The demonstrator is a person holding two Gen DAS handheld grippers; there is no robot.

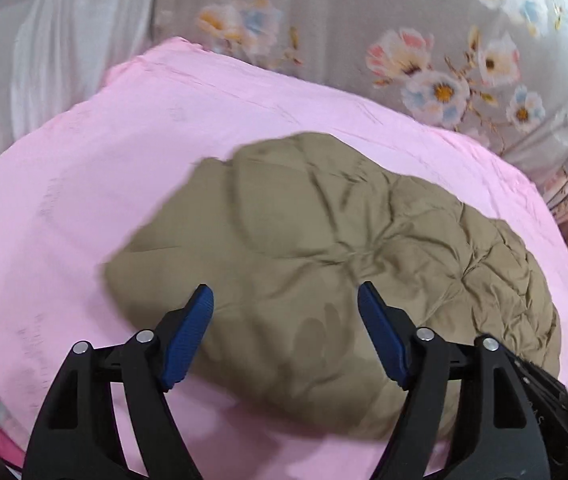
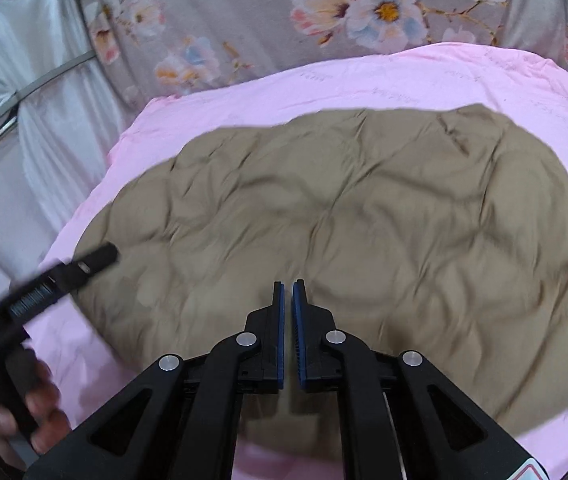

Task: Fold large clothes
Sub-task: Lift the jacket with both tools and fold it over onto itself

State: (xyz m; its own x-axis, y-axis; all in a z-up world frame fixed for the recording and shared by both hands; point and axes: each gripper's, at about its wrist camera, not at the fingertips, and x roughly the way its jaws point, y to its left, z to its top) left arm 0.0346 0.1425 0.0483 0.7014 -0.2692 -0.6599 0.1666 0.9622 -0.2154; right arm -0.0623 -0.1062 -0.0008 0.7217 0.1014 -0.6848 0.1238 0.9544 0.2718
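A pink sheet (image 2: pixel 364 76) covers the bed, and on it lies the brown padded coat (image 2: pixel 364 208), its long axis running from left to right across the right wrist frame. The coat fills the centre, just ahead of both tools. The left gripper (image 1: pixel 286 300) stands wide open and empty over the coat's lower edge, near its left end. The right gripper (image 2: pixel 288 286) is almost closed with nothing between its fingers.

The big khaki quilted jacket (image 2: pixel 364 220) was lying flat in a puffy, rounded heap, all creased along its stitched squares. In the left wrist view it (image 1: pixel 324 248) spread from dead center out toward 4 o'clock.
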